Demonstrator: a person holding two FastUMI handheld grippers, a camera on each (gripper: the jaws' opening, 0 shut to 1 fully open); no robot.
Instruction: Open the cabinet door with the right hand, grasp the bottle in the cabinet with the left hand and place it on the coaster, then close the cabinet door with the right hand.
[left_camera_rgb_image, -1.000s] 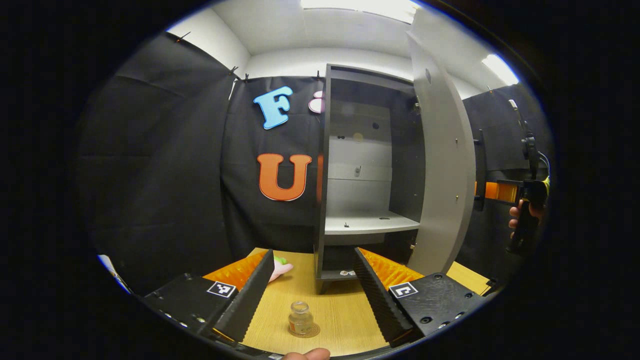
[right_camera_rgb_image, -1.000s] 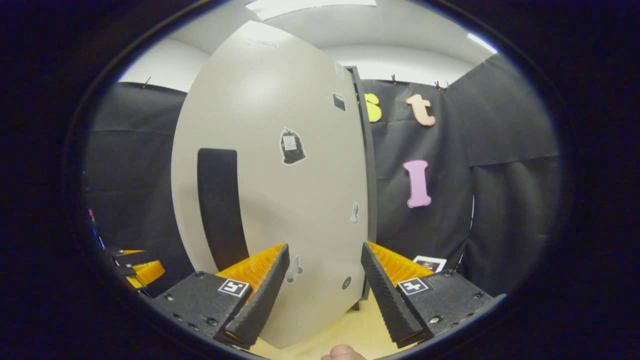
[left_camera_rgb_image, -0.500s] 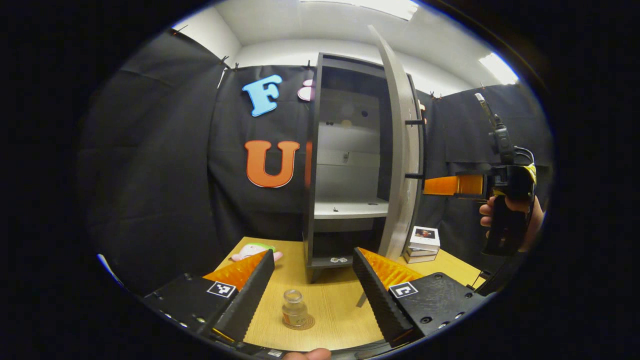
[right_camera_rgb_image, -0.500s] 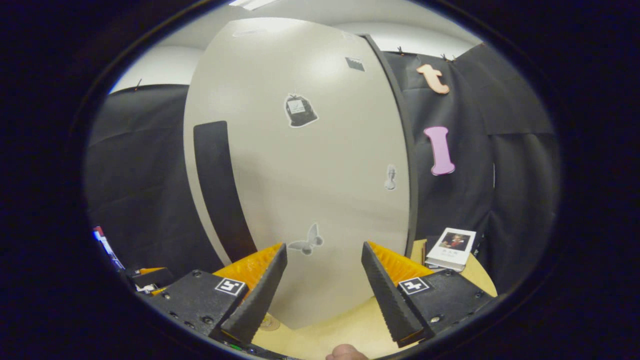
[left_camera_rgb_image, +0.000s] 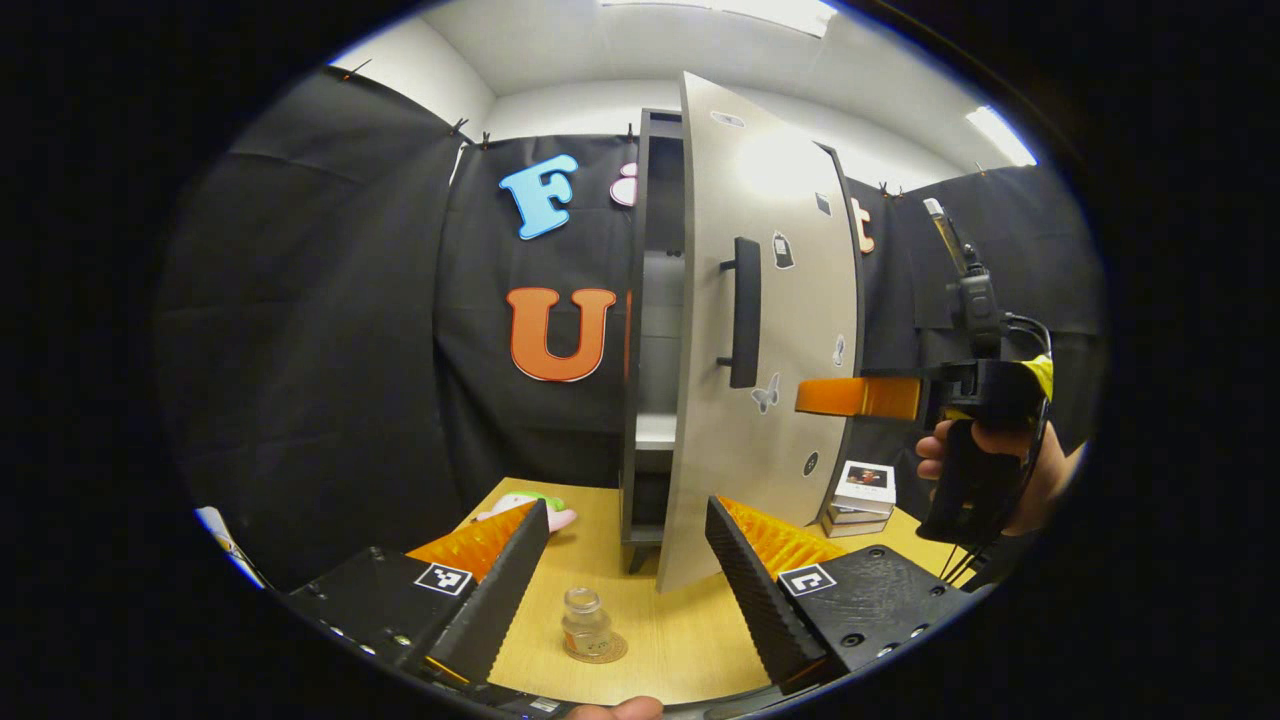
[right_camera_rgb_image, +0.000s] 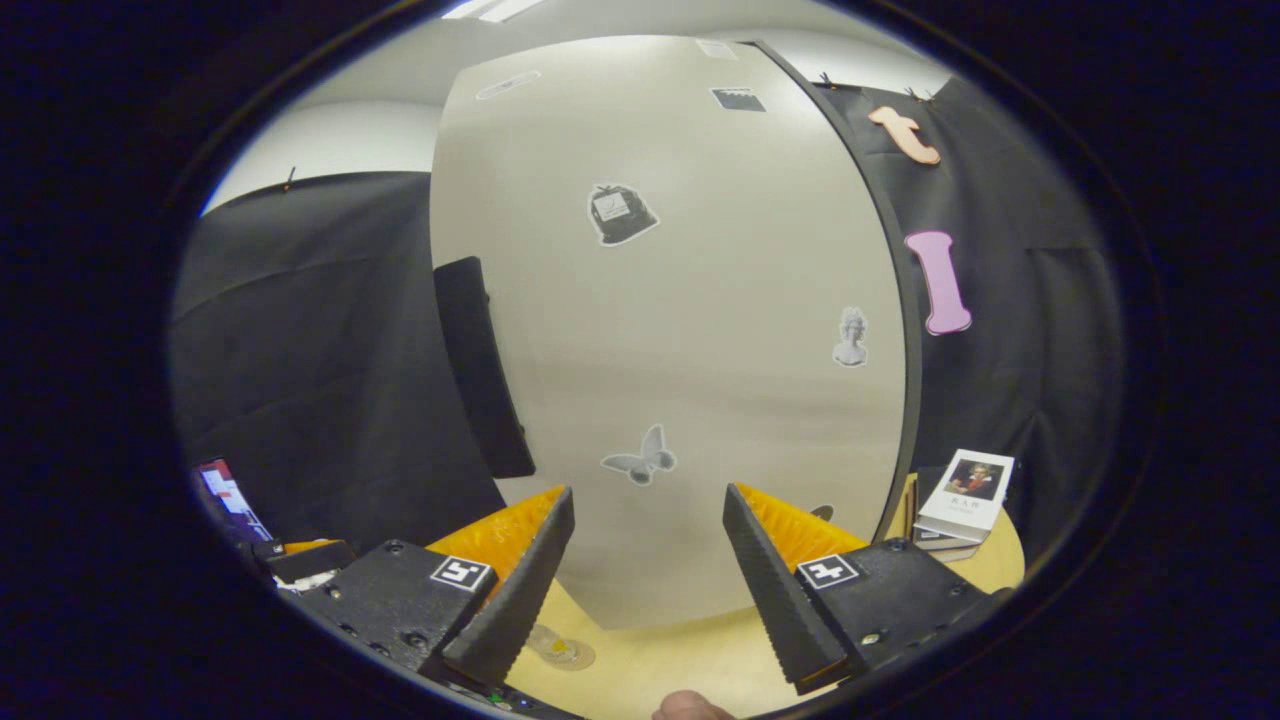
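On the wooden table (left_camera_rgb_image: 690, 640) in the left gripper view, the small glass bottle (left_camera_rgb_image: 585, 624) stands upright on the round coaster (left_camera_rgb_image: 600, 651), right between the spread fingers of the left gripper (left_camera_rgb_image: 625, 585), which holds nothing. Beyond it, the cabinet door (left_camera_rgb_image: 765, 330) hangs partly open, its dark handle (left_camera_rgb_image: 744, 312) facing us, while the right gripper (left_camera_rgb_image: 840, 396), held in a hand (left_camera_rgb_image: 1000, 460), points at the door's front. A stack of books (left_camera_rgb_image: 858, 493) sits beside the cabinet (left_camera_rgb_image: 650, 330).

Over to the right gripper view: the right gripper (right_camera_rgb_image: 645, 570) is open and empty, close up to the door (right_camera_rgb_image: 690, 330), whether touching I cannot tell. The handle (right_camera_rgb_image: 480, 370) lies left, books (right_camera_rgb_image: 965, 495) right.
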